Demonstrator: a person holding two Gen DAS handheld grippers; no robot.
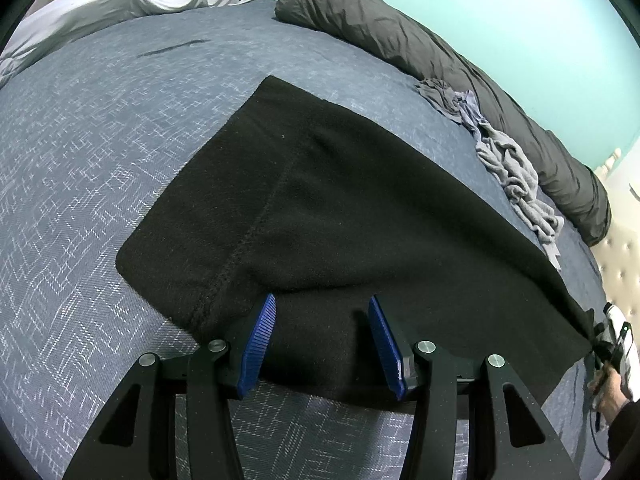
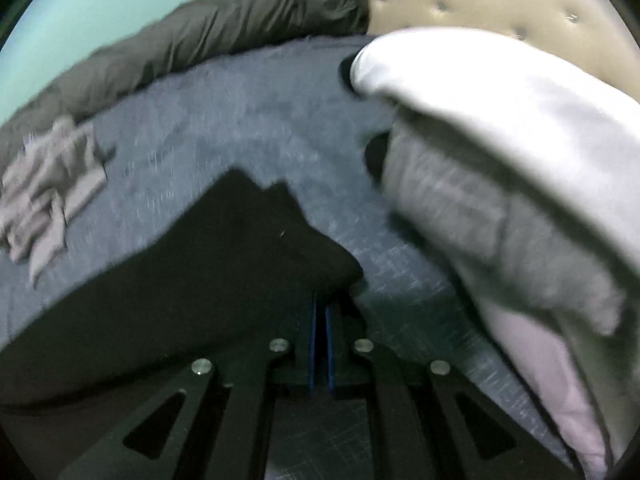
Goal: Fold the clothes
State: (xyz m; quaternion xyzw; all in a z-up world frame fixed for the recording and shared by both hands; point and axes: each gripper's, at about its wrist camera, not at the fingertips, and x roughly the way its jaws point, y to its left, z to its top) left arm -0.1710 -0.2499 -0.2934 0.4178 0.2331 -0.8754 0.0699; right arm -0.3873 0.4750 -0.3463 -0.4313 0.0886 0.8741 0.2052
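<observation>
While L gripper [image 1: 322, 346] hangs half open w/ nothing pinched, black cloth [image 1: 340, 208] lies flat on bed [image 1: 80, 160], near edge between blue pads [image 1: 260, 344]. Grey rags [image 1: 512, 168] at 2 o'clock; hand [image 1: 608, 384] at 4.

R view, blurred: R gripper [image 2: 320, 344] closed tight on cloth's [image 2: 224, 264] corner at 6. Pillows [image 2: 500, 160] at 3, rags [image 2: 48, 184] at 9.

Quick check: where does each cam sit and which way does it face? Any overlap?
Left wrist: on the left gripper, angled down over the black garment on the bed; open blue fingers show, plus the right gripper at the garment's corner.
Right wrist: on the right gripper, facing the headboard; shut on the garment's edge.
Shared: black garment, grey clothes, dark duvet.
</observation>
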